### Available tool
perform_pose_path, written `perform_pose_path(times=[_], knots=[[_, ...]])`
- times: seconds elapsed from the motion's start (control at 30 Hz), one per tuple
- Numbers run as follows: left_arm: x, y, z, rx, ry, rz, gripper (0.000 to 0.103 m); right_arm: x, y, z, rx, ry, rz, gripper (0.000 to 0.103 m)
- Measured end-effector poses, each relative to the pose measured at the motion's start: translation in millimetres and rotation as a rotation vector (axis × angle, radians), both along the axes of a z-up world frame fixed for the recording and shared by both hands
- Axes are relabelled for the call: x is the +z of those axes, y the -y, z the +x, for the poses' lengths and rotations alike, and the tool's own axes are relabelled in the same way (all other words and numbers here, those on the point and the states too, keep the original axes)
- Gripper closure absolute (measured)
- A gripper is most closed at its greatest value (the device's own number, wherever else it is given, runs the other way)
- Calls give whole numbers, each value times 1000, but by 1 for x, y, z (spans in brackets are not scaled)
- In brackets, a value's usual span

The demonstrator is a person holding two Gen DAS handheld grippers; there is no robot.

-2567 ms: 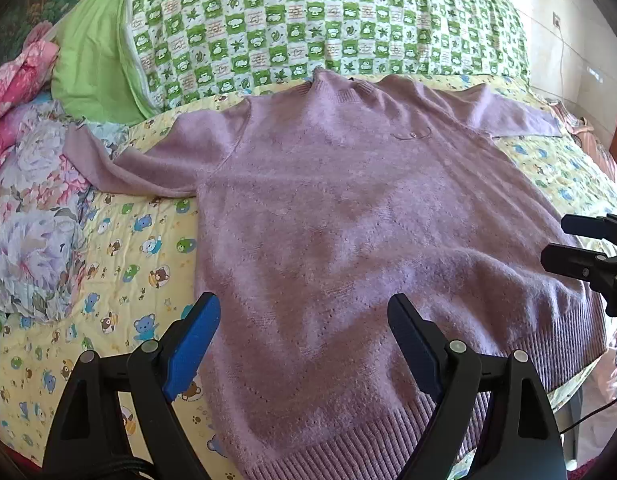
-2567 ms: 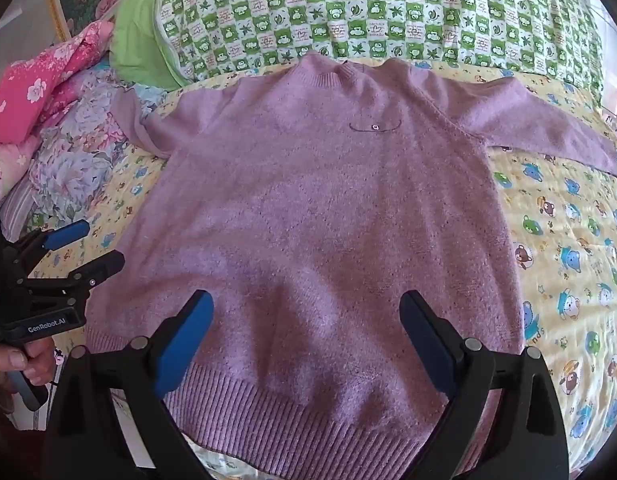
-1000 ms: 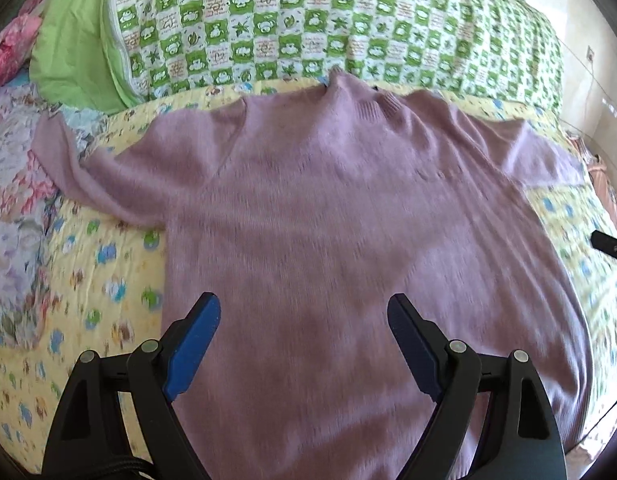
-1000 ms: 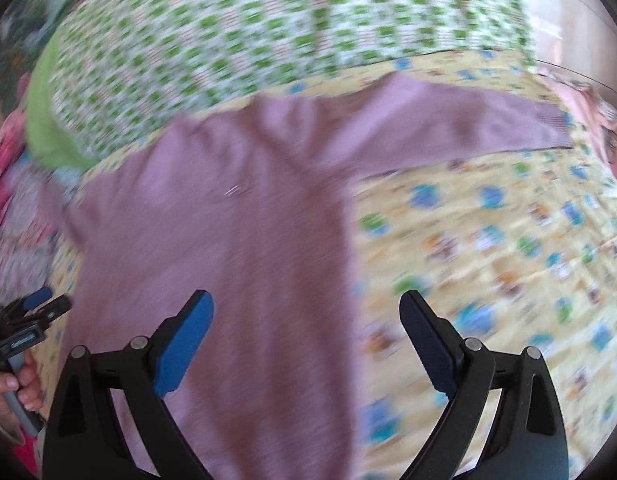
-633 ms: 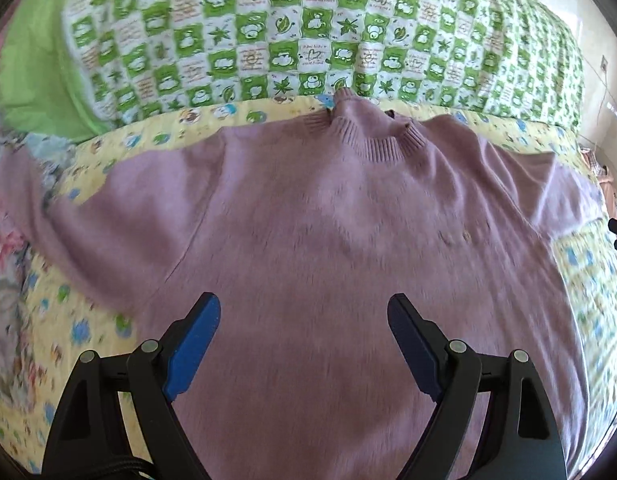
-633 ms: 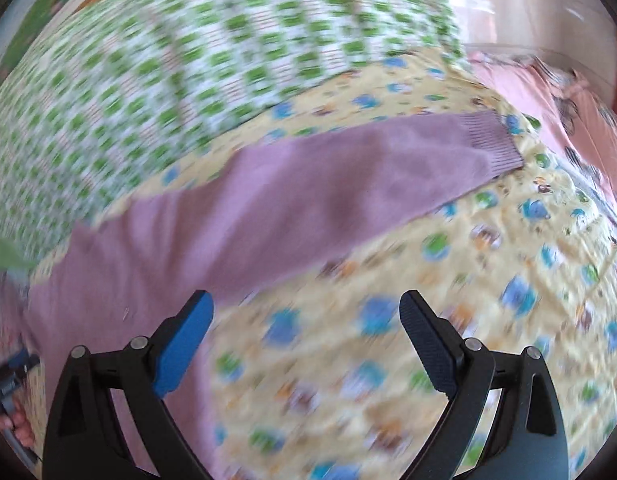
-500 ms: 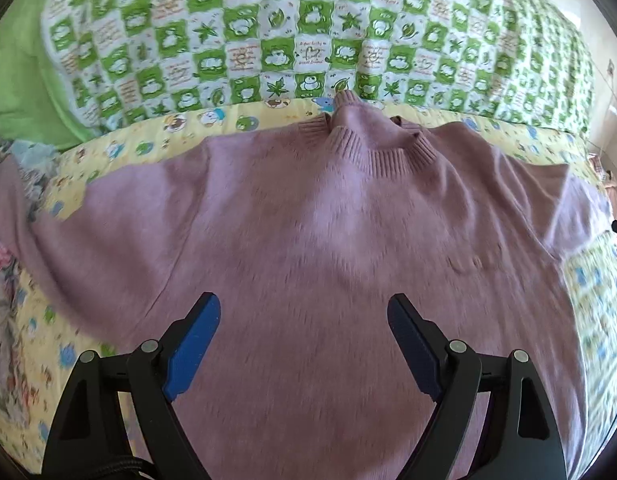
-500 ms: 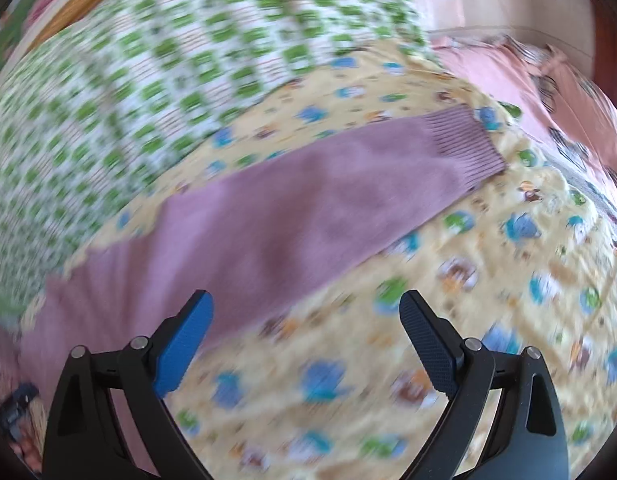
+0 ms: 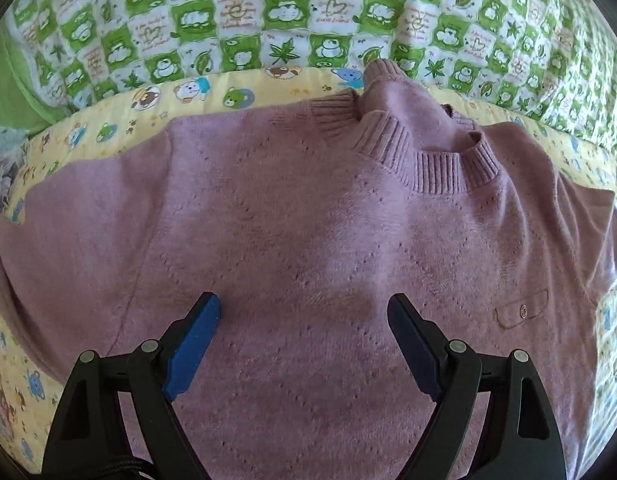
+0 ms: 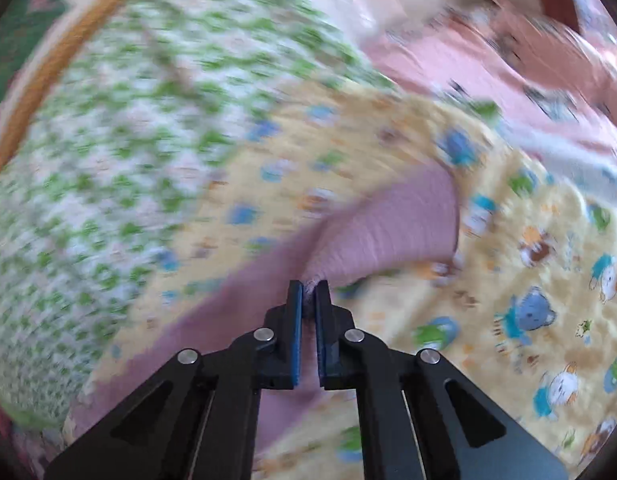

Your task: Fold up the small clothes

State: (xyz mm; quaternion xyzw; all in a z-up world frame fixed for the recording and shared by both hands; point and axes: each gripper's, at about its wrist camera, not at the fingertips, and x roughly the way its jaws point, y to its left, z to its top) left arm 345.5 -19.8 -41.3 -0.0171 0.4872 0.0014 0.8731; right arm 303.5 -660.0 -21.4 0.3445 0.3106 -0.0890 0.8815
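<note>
Two tools shared the work on the bed (image 9: 244, 84). Our left tool (image 9: 304, 312) hung wide open over the chest of the purple sweater (image 9: 308, 216), holding nothing, probably to pin the body flat; the collar (image 9: 424, 160) lay at one o'clock. Our right tool (image 10: 307, 288) was nearly closed, pinching the sleeve (image 10: 388, 232) near its cuff, ready to fold inward. Half a second before, those jaws gaped empty above that sleeve.
</note>
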Motion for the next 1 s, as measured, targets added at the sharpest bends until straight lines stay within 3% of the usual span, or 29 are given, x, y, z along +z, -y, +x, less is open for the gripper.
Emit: perform_pose_path(times=[0.13,0.27,0.33,0.37,0.43,0.57,0.8,0.83,0.87,0.93,1.0], knots=[[9,-16,-19,27,15,-56,17,68,-115,3,314,163,-33,97],[21,-34,-47,58,13,-100,17,88,-251,10,674,226,54,93],[25,-43,-58,70,4,-119,17,77,-320,14,859,153,99,76],[24,-45,-62,73,-3,-125,17,69,-351,12,914,103,85,56],[23,-52,-69,87,-21,-136,17,54,-383,2,973,78,99,52],[16,-62,-76,111,-57,-194,17,34,-383,-13,961,29,70,52],[-15,-56,-40,152,-143,-266,20,16,-309,-14,796,-43,33,51],[-20,-53,-35,155,-144,-275,36,16,-298,-13,767,-48,33,51],[-23,-52,-30,149,-136,-292,62,15,-287,-12,737,-52,35,50],[-21,-46,-23,139,-120,-295,87,17,-269,-10,681,-57,22,50],[-2,-45,-28,112,-59,-328,94,20,-258,-8,638,-51,15,50]])
